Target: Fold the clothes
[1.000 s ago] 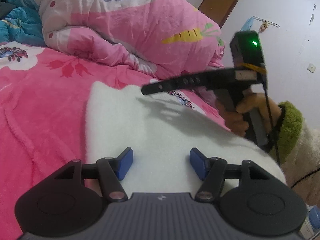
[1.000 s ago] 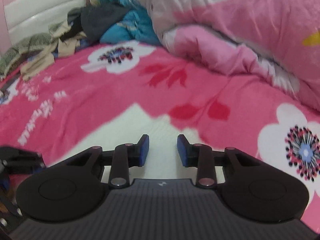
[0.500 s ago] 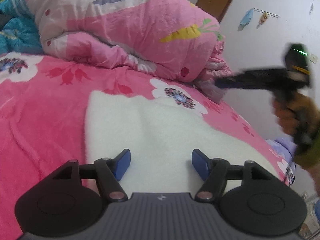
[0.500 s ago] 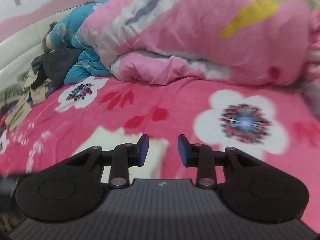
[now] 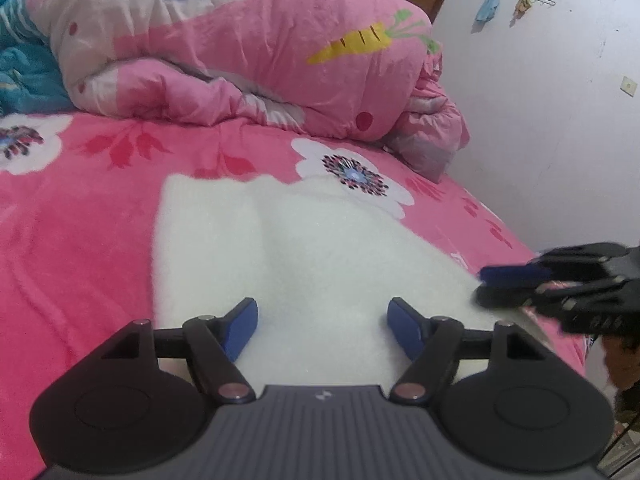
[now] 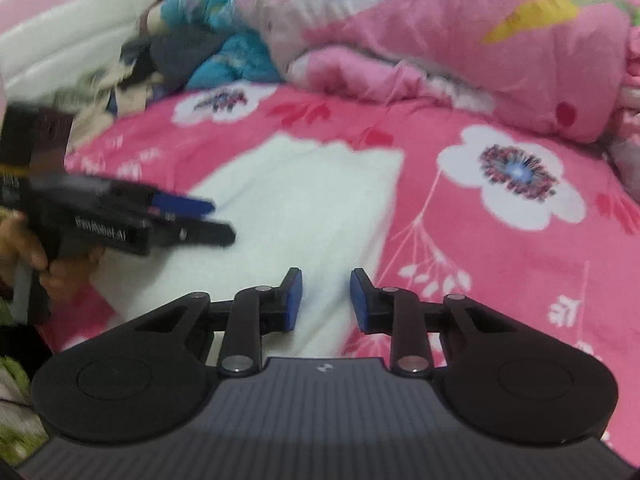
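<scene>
Left wrist view. White fleecy garment (image 5: 304,264) lies flat on the bed's pink floral blanket (image 5: 72,264), directly under and ahead of the left gripper (image 5: 322,322). Its fingers (image 5: 240,326) stand spread wide, nothing between them, hovering just over the near part of the cloth. The garment reads as a tidy, long rectangle with a straight left edge and a soft ridge running up its middle, so judged from this it is already folded at least once; whether a sleeve or hem is tucked under cannot be told. Right gripper (image 5: 508,280) sits at the garment's right edge, blurred; its fingers look close together from this side, with no cloth visibly pinched. Bundled pink quilt (image 5: 248,52) with a carrot print lies well beyond. No legible writing here.

Right wrist view. Right gripper (image 6: 326,300) hangs over the garment (image 6: 304,200) near its right border, fingers (image 6: 292,300) parted with a modest gap and holding nothing. Left gripper (image 6: 188,220) appears at left over the cloth, smeared by motion. Pale lettering runs along its body, too blurred to read. A small logo mark on the near housing, not decipherable.

Judgement: a further fold across the length probably remains, and neither tool has a hold on the cloth yet.
</scene>
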`<state>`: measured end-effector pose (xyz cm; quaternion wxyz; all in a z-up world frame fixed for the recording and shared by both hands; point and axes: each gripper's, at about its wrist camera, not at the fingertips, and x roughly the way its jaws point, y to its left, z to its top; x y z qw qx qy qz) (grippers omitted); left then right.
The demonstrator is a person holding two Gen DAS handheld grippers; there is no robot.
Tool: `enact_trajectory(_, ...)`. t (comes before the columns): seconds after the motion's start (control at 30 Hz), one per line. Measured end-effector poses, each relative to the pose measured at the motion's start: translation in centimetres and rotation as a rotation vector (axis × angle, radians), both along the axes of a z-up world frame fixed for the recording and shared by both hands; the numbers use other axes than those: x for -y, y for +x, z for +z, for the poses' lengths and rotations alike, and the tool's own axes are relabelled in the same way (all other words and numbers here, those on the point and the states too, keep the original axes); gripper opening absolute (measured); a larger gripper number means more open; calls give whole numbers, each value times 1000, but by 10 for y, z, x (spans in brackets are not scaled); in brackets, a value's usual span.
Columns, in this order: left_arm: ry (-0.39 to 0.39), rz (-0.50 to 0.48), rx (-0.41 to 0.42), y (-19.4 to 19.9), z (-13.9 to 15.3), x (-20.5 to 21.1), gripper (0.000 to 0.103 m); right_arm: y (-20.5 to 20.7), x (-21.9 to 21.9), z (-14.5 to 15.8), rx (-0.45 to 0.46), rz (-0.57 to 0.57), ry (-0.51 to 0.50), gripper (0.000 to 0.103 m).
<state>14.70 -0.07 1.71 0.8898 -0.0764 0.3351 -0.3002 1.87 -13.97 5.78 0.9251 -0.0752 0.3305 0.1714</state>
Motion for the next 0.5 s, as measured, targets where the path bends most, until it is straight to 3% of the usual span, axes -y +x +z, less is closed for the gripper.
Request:
enact_trajectory(0.17,0,-29,28,-22,-1,-2,73,-42,-8,30,70,38,-1,22)
enact_trajectory(0.27,-36,-25,-32,-15,-12,-2,76,-53,-23,-1,-2,35,-80,21)
enact_trajectory(0.37,-43,-11,-52,-14,-12,-1,75,-49,-20,-22,5,-5,-76,22)
enact_trajectory(0.5,-22,-19,-14,-35,9,-10,71,-58,-24,-7,26,-34,-87,21)
